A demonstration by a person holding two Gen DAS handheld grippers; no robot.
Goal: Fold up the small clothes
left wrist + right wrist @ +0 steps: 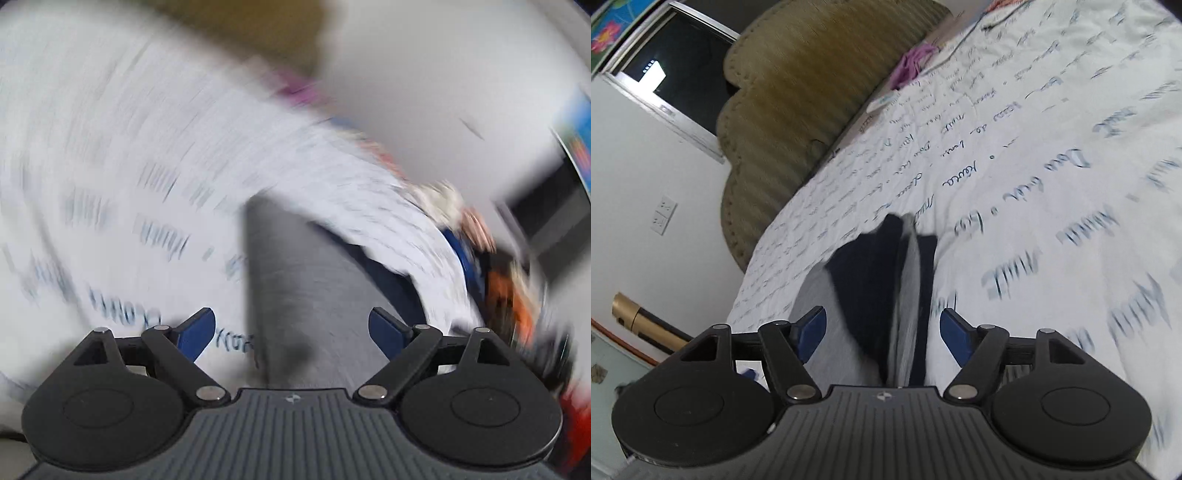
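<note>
**Grey and navy garment lying between open tongs**

Grey-and-navy cloth, the small garment (886, 280), is lying on the white script-printed bedsheet (1034, 184), reaching forward from between the right gripper (882, 332), whose blue pads (812, 330) are standing apart and not pressing it. In the blurred left wrist view, the left gripper (291, 328) is gaping wide over the grey fabric (295, 277), gripping nothing. An olive headboard (798, 110) is bordering the sheet.

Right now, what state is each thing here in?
Left gripper: open, nothing pinched.
Right gripper: open, garment between the jaws, not pressed.
Garment: grey and navy, partly folded, lying on the bedspread.
Bedspread: spread flat.
Purple cloth: crumpled by the headboard.
</note>
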